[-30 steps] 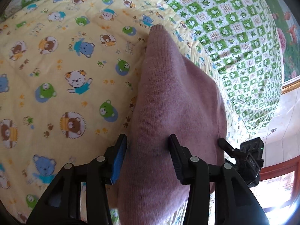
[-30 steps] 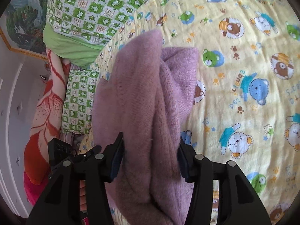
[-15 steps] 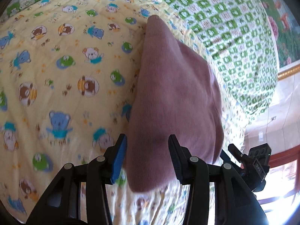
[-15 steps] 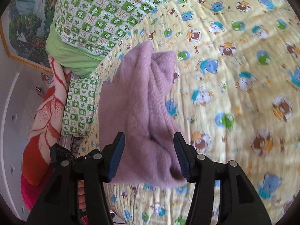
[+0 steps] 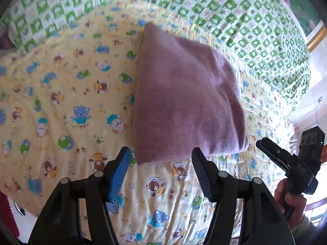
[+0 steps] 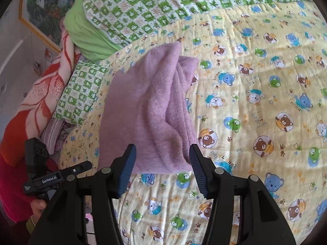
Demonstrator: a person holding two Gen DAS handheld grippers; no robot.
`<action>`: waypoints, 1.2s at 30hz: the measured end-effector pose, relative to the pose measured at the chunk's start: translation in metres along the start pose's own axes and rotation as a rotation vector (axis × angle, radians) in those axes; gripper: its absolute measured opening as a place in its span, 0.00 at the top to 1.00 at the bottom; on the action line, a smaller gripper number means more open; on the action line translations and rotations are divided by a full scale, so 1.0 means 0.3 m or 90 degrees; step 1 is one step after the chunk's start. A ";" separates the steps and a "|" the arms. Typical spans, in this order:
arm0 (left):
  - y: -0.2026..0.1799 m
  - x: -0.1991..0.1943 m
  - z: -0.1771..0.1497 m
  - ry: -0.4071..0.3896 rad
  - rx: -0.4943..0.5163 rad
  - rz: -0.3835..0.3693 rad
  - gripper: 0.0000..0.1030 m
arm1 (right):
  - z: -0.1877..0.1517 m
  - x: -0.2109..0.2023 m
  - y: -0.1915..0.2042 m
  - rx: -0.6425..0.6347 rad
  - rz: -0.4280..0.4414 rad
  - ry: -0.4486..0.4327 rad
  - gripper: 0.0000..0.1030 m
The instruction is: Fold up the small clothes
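The purple sweater (image 5: 184, 102) lies folded on the yellow bear blanket (image 5: 61, 106) on the bed, near the green quilt (image 6: 163, 6). The left gripper (image 5: 161, 159) and right gripper (image 6: 162, 155) are both wide and hold nothing, just in front of it.

A plain mauve-pink knit garment (image 5: 184, 102) lies on a pale yellow bedsheet (image 5: 61, 102) printed with brown, blue, green and white cartoon bears and small paw marks. At twelve to two o'clock of the left wrist view spreads a green-and-white checked quilt (image 5: 245, 30). At nine o'clock of the right wrist view lies a red-orange and cream leaf-patterned blanket (image 6: 40, 94). The left tongs (image 5: 160, 161) are black with one blue ribbed pad; the right tongs (image 6: 162, 159) are black with dark blue pads.
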State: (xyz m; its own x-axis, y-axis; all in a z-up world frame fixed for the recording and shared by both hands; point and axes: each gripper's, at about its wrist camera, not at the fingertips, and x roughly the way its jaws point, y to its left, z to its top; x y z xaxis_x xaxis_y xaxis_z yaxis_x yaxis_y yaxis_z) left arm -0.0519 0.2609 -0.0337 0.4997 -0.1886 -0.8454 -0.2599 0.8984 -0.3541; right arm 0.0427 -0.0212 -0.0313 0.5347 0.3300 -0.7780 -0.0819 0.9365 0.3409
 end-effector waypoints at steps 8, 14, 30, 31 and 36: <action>-0.126 -0.078 -0.090 -0.065 0.068 0.131 0.22 | -0.072 -0.064 0.035 -0.087 0.013 0.017 0.25; -0.146 -0.052 -0.157 -0.049 0.063 0.139 0.22 | -0.110 -0.090 0.069 -0.167 -0.003 0.026 0.18; -0.096 -0.019 -0.174 -0.052 0.094 0.173 0.21 | -0.189 -0.064 0.137 -0.240 -0.064 0.017 0.06; -0.094 -0.015 -0.168 -0.054 0.099 0.174 0.21 | -0.188 -0.060 0.139 -0.236 -0.072 0.014 0.06; -0.082 -0.004 -0.158 -0.052 0.117 0.148 0.20 | -0.188 -0.044 0.155 -0.219 -0.106 0.007 0.06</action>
State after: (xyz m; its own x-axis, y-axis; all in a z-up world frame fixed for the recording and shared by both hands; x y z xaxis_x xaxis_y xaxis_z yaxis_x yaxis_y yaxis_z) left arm -0.0854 0.2203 -0.0430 0.5112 0.0562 -0.8576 -0.2251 0.9718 -0.0705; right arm -0.0158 0.0248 -0.0348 0.5554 0.1698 -0.8141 -0.2731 0.9619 0.0143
